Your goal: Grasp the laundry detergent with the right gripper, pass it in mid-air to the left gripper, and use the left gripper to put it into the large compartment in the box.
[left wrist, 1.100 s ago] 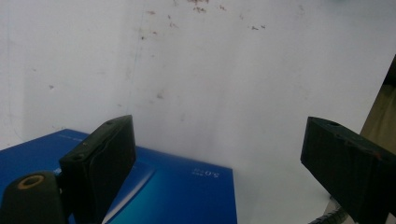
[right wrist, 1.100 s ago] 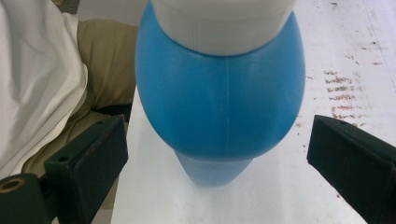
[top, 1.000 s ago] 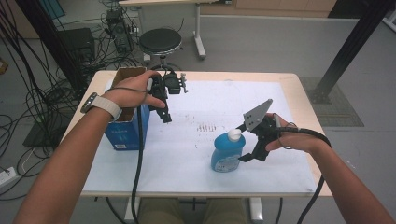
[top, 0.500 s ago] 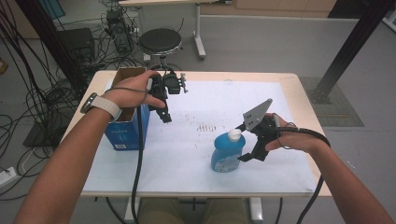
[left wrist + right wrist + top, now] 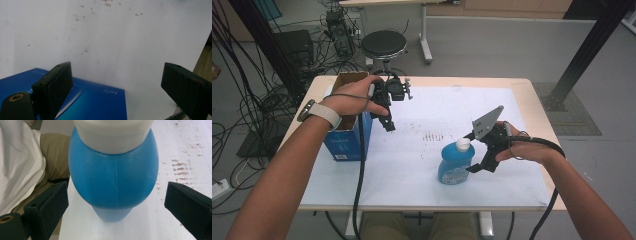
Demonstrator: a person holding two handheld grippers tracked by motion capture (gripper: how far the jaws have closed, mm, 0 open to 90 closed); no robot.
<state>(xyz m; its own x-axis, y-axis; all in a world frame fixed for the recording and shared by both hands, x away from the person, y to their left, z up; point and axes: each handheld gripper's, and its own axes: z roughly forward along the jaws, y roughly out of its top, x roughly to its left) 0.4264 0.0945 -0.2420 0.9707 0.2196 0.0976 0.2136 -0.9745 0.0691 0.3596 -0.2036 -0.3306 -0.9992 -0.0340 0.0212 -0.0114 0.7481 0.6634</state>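
Almost nothing changes across the last second. The right gripper (image 5: pixel 473 151) sits a touch closer around the blue bottle (image 5: pixel 455 164) than before, its jaws spread to either side of the bottle's shoulder. The left gripper (image 5: pixel 388 124) holds the same spot beside the blue box (image 5: pixel 346 140).

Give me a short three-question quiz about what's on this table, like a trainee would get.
1. True or false: the right gripper is already clamped on the blue bottle.
2. What colour is the bottle's cap?
A. white
B. red
C. black
3. Which thing stands closest to the left gripper?

Key
1. False: in the right gripper view its jaws stand open on either side of the bottle, touching nothing.
2. A.
3. The blue box, open at the top, at the table's left edge; the left gripper's jaws are open too.
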